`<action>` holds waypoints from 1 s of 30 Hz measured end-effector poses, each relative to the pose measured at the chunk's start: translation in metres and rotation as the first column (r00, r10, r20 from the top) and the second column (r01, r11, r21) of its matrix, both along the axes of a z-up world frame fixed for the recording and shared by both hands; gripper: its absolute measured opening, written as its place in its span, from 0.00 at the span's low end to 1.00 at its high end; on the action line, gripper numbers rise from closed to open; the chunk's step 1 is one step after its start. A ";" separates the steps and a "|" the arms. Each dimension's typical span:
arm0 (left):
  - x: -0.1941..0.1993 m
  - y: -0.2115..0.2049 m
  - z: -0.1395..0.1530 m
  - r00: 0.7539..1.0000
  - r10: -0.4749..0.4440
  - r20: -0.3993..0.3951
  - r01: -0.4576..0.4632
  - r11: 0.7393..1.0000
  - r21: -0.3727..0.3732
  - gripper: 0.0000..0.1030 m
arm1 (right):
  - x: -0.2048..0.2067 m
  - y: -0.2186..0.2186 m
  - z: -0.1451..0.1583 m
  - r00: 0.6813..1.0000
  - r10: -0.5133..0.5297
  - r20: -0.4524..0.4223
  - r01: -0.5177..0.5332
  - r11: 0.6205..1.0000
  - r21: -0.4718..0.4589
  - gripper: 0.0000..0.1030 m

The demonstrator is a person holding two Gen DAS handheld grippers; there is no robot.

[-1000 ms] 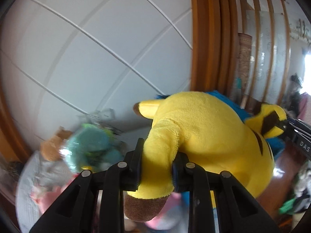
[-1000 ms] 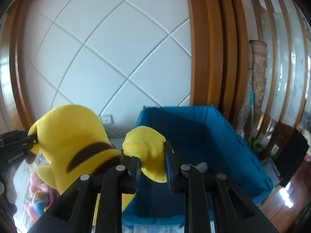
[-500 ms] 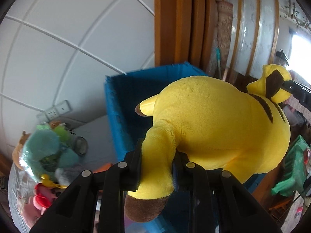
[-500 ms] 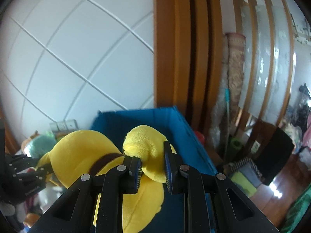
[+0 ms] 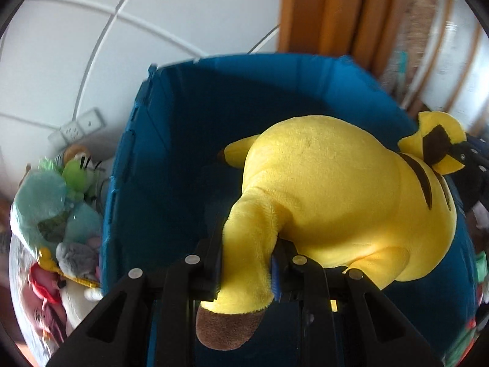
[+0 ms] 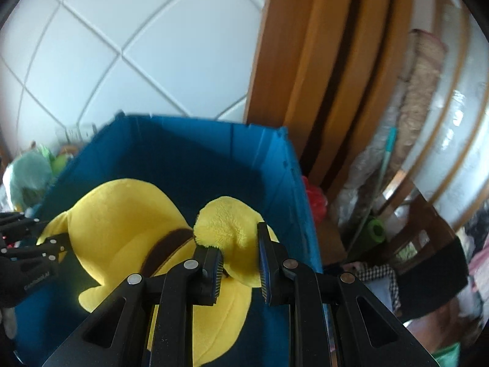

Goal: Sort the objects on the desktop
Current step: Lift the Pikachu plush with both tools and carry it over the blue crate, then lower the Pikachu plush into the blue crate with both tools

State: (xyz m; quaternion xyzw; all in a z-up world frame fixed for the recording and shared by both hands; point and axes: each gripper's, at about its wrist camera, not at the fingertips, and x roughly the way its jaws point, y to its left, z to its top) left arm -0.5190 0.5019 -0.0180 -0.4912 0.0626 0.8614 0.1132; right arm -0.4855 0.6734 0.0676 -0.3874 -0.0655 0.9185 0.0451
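Both grippers are carrying one big yellow plush toy (image 5: 330, 189) over the open blue bin (image 5: 189, 128); it's too bulky and floppy for a single grip. The left gripper (image 5: 246, 270) jaws are clamping a brown-tipped limb, and the right gripper (image 6: 238, 267) jaws are pinching a yellow lobe at the other end, keeping the body slung level. The toy is hanging above the bin's mouth, partly below the rim on the far side, not resting inside. Inside the bin there is plenty of dark open room; its walls are close on either side of the toy. More plush toys (image 5: 61, 202) are piled left of the bin.
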 end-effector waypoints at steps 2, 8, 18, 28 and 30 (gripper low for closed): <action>-0.016 0.005 -0.010 0.999 0.038 0.019 -0.037 0.999 -0.016 0.23 | -0.028 0.003 -0.012 0.999 -0.001 0.036 0.001 1.000 -0.024 0.19; -0.062 0.010 -0.051 0.989 0.114 0.097 -0.108 0.992 -0.070 0.23 | -0.092 0.005 -0.046 0.992 -0.007 0.126 0.012 0.999 -0.039 0.19; -0.109 0.025 -0.142 0.960 0.135 0.246 -0.097 0.982 -0.162 0.23 | -0.155 0.002 -0.133 0.955 -0.029 0.296 0.028 1.000 0.006 0.19; -0.128 0.036 -0.193 0.941 0.127 0.315 -0.059 0.975 -0.216 0.24 | -0.197 -0.001 -0.192 0.912 -0.038 0.409 0.013 0.998 0.064 0.20; -0.127 0.040 -0.196 0.943 0.124 0.308 -0.056 0.974 -0.219 0.25 | -0.201 0.000 -0.199 0.907 -0.047 0.419 0.017 0.997 0.074 0.21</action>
